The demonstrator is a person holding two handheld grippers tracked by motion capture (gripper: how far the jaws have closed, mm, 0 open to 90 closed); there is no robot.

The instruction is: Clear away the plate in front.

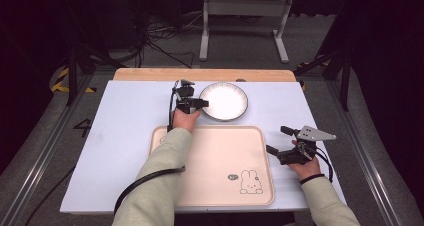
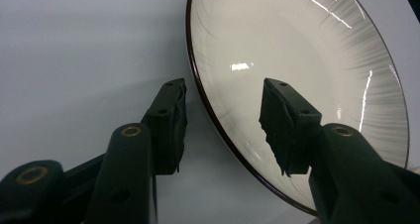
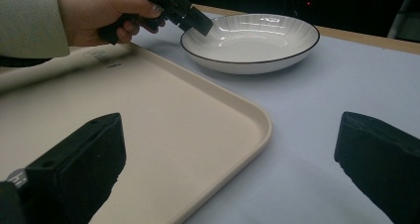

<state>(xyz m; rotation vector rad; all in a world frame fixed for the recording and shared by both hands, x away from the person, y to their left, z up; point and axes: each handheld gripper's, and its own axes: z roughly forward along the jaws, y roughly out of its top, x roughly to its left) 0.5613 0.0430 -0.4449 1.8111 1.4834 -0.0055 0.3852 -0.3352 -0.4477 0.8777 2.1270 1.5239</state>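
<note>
the plate (image 1: 224, 101) sat on the pale counter (image 1: 125, 136) toward its far edge, just beyond the far rim of the cream tray (image 1: 220, 161), white inside with fine ribbing and a thin dark rim. the left tongs (image 1: 199, 104) were at the plate's near-left edge; in the left gripper view they stood open, one jaw out over the bare counter and the other over the plate's inside, the dark rim running between them, and neither jaw pressed on it. the left hand (image 1: 185, 118) reached across the tray's far-left corner, its pale sleeve (image 1: 160, 181) lying over the tray. the right tongs (image 1: 278, 141) were held above the counter just off the tray's right edge, well apart from the plate, jaws wide open with nothing between them. a rabbit drawing (image 1: 250, 182) marked the tray's near-right corner, and the tray was otherwise bare.
</note>
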